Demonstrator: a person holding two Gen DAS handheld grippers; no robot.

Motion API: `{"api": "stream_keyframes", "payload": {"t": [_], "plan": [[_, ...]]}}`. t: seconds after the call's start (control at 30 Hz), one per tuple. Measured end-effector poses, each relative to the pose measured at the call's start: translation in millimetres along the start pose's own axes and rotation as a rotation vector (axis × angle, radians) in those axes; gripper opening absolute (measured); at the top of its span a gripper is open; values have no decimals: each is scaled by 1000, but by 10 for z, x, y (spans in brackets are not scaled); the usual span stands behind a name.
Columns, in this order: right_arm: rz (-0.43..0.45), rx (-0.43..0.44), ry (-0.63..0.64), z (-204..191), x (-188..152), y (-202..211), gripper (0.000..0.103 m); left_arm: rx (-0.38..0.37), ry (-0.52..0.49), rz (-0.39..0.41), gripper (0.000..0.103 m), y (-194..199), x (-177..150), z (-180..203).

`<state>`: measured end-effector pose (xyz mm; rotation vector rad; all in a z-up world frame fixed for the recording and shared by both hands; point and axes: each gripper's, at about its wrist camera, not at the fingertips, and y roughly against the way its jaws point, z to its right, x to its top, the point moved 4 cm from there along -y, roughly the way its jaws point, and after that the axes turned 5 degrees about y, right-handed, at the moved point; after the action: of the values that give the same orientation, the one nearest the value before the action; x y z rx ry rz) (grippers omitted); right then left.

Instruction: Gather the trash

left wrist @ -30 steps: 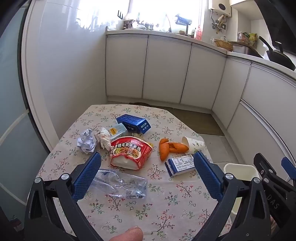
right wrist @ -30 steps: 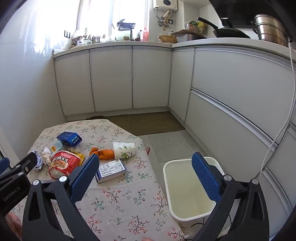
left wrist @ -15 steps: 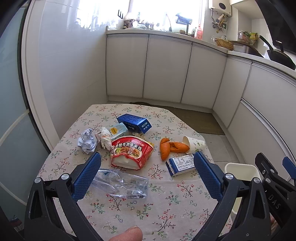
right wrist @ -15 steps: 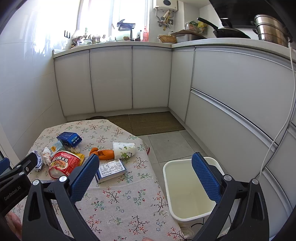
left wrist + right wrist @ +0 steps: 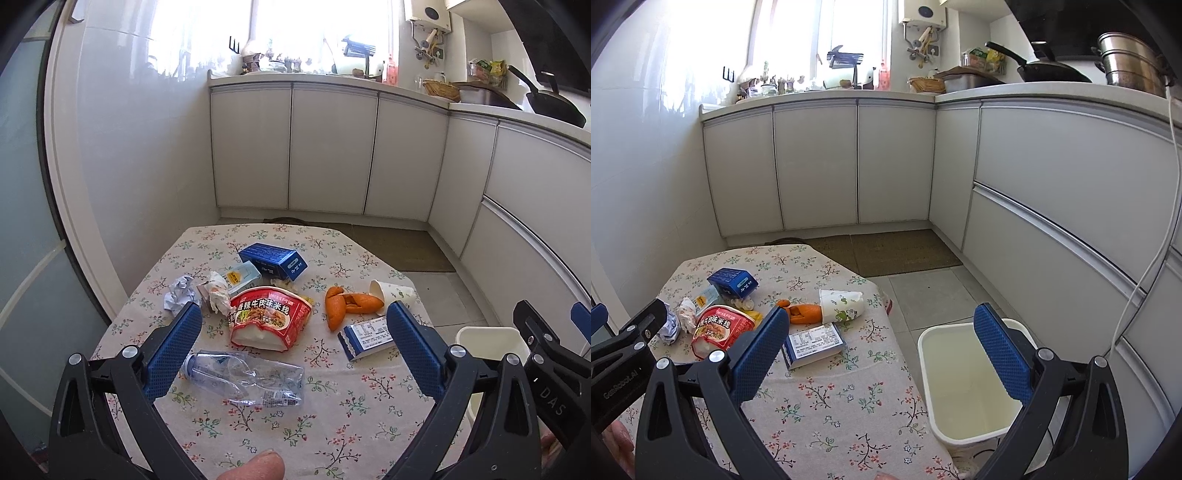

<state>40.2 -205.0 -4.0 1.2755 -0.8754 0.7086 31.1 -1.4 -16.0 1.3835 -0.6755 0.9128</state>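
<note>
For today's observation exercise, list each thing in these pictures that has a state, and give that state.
Left gripper: jaws open, holding nothing.
Right gripper: jaws open, holding nothing.
Bin: on the floor, no trash inside.
Plastic bottle: crushed, lying flat.
Noodle cup: tipped on its side.
Paper cup: lying on its side.
Paper ball: crumpled.
Blue box: lying flat.

White cabinets (image 5: 816,166) run along the far wall and turn down the right side under a pale counter (image 5: 1034,90), with a bright window (image 5: 317,33) above the far run throwing glare on the glossy left wall (image 5: 147,147). The floor is grey tile (image 5: 934,291) with 2 brown mats (image 5: 897,247) by the far cabinets. A wok (image 5: 1049,75) and steel pot (image 5: 1130,70) sit on the right counter.
</note>
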Motion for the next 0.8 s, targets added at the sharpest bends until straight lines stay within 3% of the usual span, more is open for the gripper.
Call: {"api": "stream_keyframes", "payload": {"t": [0.8], "plan": [[32,-11,4,0,2,44,97,-3,0,1,96,7,2,11]]}}
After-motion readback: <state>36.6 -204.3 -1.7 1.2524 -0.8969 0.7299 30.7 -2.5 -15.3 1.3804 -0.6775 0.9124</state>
